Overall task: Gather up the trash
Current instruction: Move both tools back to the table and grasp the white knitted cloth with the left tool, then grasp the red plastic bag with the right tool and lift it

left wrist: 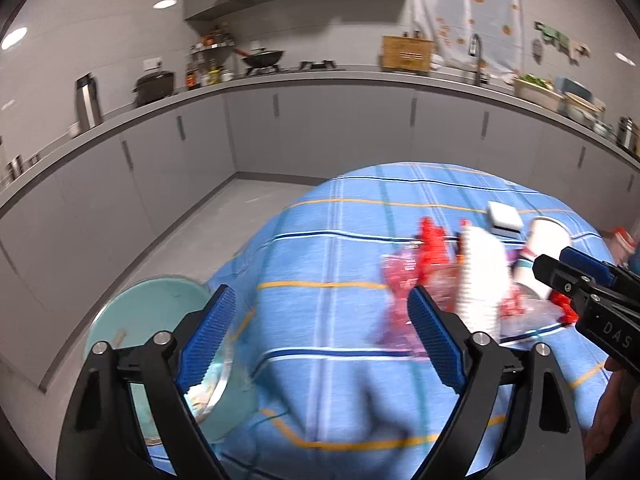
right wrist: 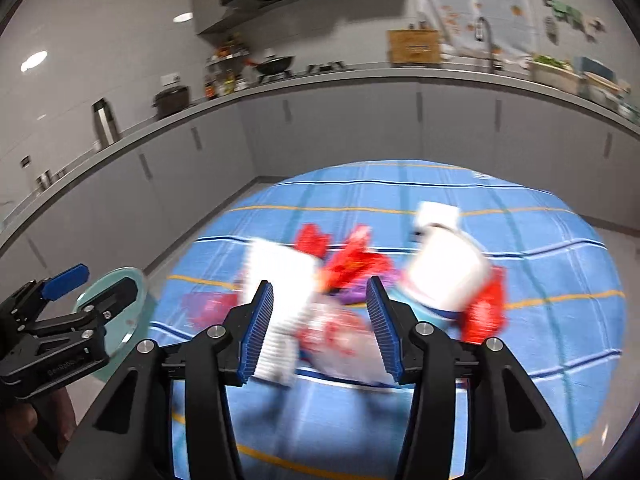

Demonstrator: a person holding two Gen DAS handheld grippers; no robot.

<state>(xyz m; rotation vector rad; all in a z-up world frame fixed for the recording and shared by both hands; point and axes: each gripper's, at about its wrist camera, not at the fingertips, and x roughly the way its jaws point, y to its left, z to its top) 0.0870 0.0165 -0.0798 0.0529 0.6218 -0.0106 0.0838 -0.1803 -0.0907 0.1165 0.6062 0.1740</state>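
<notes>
At the left edge of the table, a pale green bin (left wrist: 156, 312) sits low beside the blue checked cloth (left wrist: 320, 264), placed well to take what gets cleared. The left gripper (left wrist: 320, 332) hangs wide open and empty above the cloth. Further right, the trash, namely a ribbed white cup (right wrist: 280, 288), red wrappers (right wrist: 352, 260) and a paper cup (right wrist: 444, 276), lies clustered ahead of the half-open, empty right gripper (right wrist: 320, 328), probably lining up a pick.

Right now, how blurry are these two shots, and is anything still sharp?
Left wrist view: the left gripper is crisp, but the trash pile and blue tablecloth smear with motion; the counter bows from fisheye distortion. Right wrist view: the right gripper is sharp, the white paper cup and wrappers are heavily streaked, and ceiling lights glare on the wall.
</notes>
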